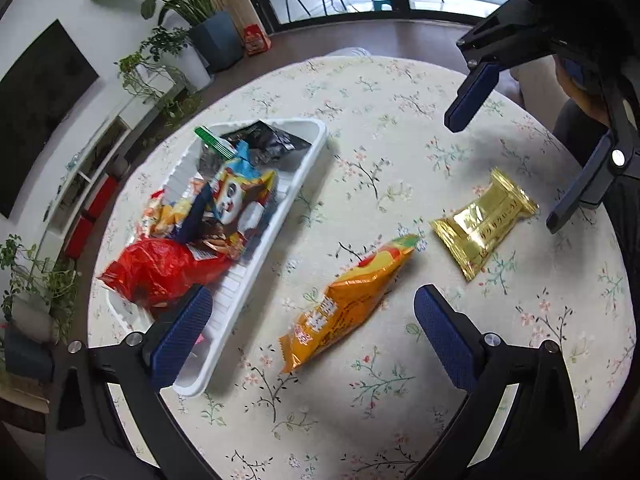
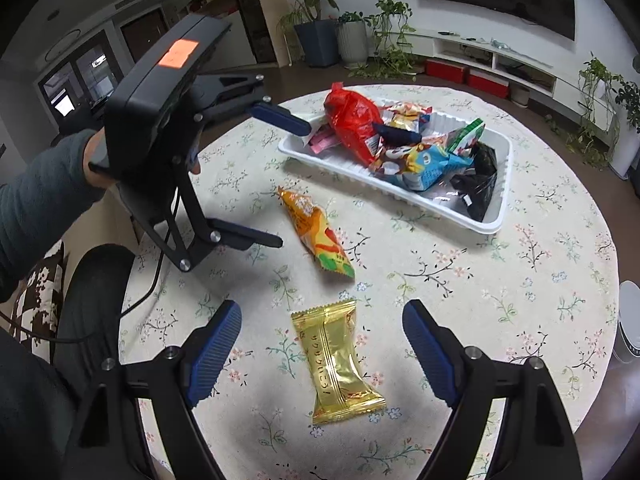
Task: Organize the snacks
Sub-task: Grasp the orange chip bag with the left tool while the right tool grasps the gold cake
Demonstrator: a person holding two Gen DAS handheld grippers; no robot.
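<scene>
On the floral tablecloth lie an orange snack packet point(image 1: 348, 304) point(image 2: 316, 236) and a gold packet point(image 1: 484, 224) point(image 2: 338, 364). A white tray point(image 1: 316, 148) point(image 2: 344, 172) holds several snacks, among them a red bag point(image 1: 160, 272) point(image 2: 352, 124), a blue panda packet point(image 1: 236, 196) point(image 2: 424, 164) and a black packet point(image 1: 268, 140) point(image 2: 480, 184). My left gripper point(image 1: 314, 296) point(image 2: 291, 185) hovers open above the orange packet, one finger over the tray's end. My right gripper point(image 1: 503, 176) point(image 2: 322, 312) hovers open over the gold packet. Neither holds anything.
The round table point(image 2: 520, 280) drops off on all sides. A person's sleeve point(image 2: 40, 200) and a black cable point(image 2: 160, 272) come in at the left of the right wrist view. A white object point(image 2: 628, 320) stands beyond the table's right edge. Potted plants point(image 1: 208, 28) and a TV stand farther off.
</scene>
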